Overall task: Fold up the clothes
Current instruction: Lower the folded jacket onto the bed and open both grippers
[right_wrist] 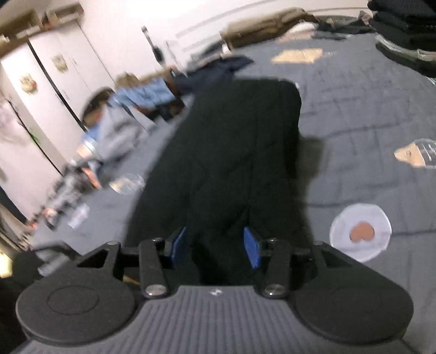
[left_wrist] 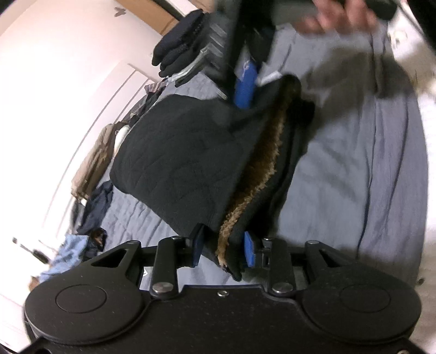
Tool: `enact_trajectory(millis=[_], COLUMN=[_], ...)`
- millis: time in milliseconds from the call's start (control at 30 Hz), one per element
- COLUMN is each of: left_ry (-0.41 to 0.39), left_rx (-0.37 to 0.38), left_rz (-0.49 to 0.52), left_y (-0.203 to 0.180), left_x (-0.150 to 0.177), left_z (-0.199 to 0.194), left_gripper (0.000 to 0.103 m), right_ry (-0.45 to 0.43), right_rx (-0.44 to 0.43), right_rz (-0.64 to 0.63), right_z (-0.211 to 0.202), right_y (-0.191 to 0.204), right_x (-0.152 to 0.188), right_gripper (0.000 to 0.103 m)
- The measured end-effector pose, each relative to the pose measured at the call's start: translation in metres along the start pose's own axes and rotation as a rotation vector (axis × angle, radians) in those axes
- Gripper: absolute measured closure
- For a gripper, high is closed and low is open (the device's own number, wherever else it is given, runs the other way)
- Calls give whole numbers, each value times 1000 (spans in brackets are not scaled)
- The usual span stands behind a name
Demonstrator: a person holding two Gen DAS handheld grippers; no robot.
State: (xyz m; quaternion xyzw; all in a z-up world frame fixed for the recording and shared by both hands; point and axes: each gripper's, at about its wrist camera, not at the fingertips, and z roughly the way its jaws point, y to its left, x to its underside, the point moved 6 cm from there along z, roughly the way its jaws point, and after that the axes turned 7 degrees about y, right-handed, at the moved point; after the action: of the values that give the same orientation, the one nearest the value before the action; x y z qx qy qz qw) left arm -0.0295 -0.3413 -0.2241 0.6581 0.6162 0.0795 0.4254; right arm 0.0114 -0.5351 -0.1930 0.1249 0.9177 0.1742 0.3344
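Folding is judged to be at the point where a doubled layer is being laid flat: the black fleece-lined garment lies on the grey-blue bedspread, its brown pile lining showing along the folded edge. In the left wrist view the near end of that edge sits between the blue pads of the left gripper; the pads look closed on the cloth, though whether they truly press it cannot be told for certain. The right gripper is seen with its jaws apart and dark cloth lying between them untouched by either pad, so it is taken as released. For the step to be done well, the edges should be kept aligned while the held end is lowered, the lining should be tucked out of sight, and the top layer should be smoothed from the fold outward before it is let go. Much is blurred: the hand at the far top of the left view is smeared, the garment's type cannot be made out, its near end is cut off by the gripper bodies, and the stack of dark folded clothes at the far edge is only partly visible.
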Motion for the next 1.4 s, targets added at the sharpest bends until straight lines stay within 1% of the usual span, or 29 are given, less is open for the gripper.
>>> enact_trajectory(millis=[33,133,200,233,267,300,333,400,433,467,567,600,633,700,800,867,967,1067,1167,1267,1400], left_ry=[-5,-30,-53,-67,-81,-90,-98,-115,-117,-120,-113,-108,-105,-91,-49,-46,-66,-74,-92,-74,-62], left_rx=[23,110,154,169,184,187,191,197,198,199,192,187,177,169,183,189,208,205,239,207,241], left_rz=[-33,-183,-282,-328,-374,-410,-446,-517,-550,-583,-650,-667,-681,-701,-775,-807,-850,-881,-891,-898,-956], left_y=[4,23,35,41,47,51,54,61,63,65,69,71,72,73,73,74,80,86,89,95,103], left_x=[-1,-3,-4,-5,-6,-8,-10,-14,-15,-16,-18,-19,-20,-20,-18,-17,-16,-16,-17,-14,-7], left_z=[-3,-14,-21,-24,-27,-30,-33,-39,-41,-44,-49,-50,-51,-53,-51,-54,-61,-73,-84,-93,-104], left_gripper=[71,69,55,52,47,41,37,20,15,7,5,2,0,0,0,0,0,0,0,0,0], right_ry=[6,31,27,25,23,20,18,6,1,-5,-20,-27,-33,-49,-73,-85,-90,-84,-92,-106,-110], right_rx=[15,43,49,52,55,58,59,45,38,36,30,27,25,25,38,48,60,81,88,105,136], right_rz=[-10,-21,-27,-30,-33,-36,-39,-46,-49,-53,-49,-38,-27,-5,22,23,17,5,10,21,7], right_z=[2,0,0,0,1,1,1,0,1,0,-6,-10,-13,-21,-33,-40,-50,-61,-76,-92,-111], right_y=[-2,-4,0,2,4,6,8,11,12,13,19,20,22,22,24,27,33,37,40,43,51], right_x=[3,12,14,15,16,17,18,16,15,15,14,14,13,12,9,5,3,6,8,9,10], right_gripper=[57,57,56,56,55,54,52,41,39,36,31,30,30,28,26,25,25,24,24,24,24])
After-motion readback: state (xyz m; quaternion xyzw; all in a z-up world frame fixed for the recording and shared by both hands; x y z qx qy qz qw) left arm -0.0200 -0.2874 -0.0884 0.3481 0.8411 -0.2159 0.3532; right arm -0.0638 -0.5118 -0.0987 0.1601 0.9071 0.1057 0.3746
